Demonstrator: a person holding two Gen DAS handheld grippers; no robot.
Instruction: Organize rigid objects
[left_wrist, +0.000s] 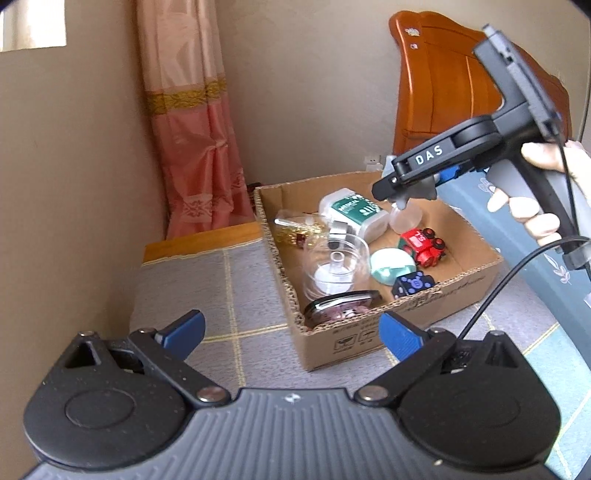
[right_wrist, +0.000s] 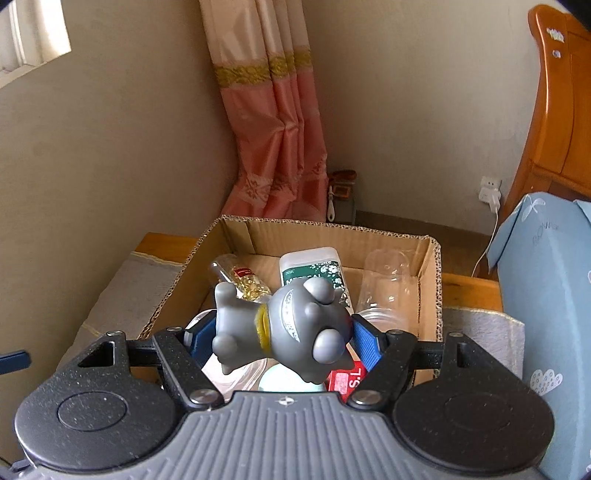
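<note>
Over the box (left_wrist: 369, 332), as the left wrist view has it, the right tongs (left_wrist: 410, 192) hang with a grey figure (left_wrist: 415, 190) pinched between them, only its lower edge peeking out under the black arm; the person's hand (left_wrist: 532, 206) grips the handle at the right. Below sit a red toy engine (left_wrist: 424, 245), a white-and-green bottle (left_wrist: 354, 212), a clear cup (left_wrist: 336, 267), a pale green ball (left_wrist: 391, 266) and a dark die (left_wrist: 413, 284), all loose inside. The left tongs (left_wrist: 291, 332) stand wide apart and hold nothing, low and near the box's front corner, above the grey checked cloth (left_wrist: 221, 295). From the right wrist view, the right tongs (right_wrist: 277, 339) are closed on the figure (right_wrist: 284, 332), blue pads (right_wrist: 364, 341) pressing its sides, its rounded head toward the camera and a yellow collar at the neck. It looks like hollow moulded vinyl: light, fairly stiff, smooth and rounded, so likely to twist or slide if squeezed on a bulge. The narrow neck or flat flanks seem the surest hold. It hangs above the box (right_wrist: 436, 280), over the bottle (right_wrist: 310, 266), so a low release would probably suit, given the thin clear cup (right_wrist: 384, 280) nearby
</note>
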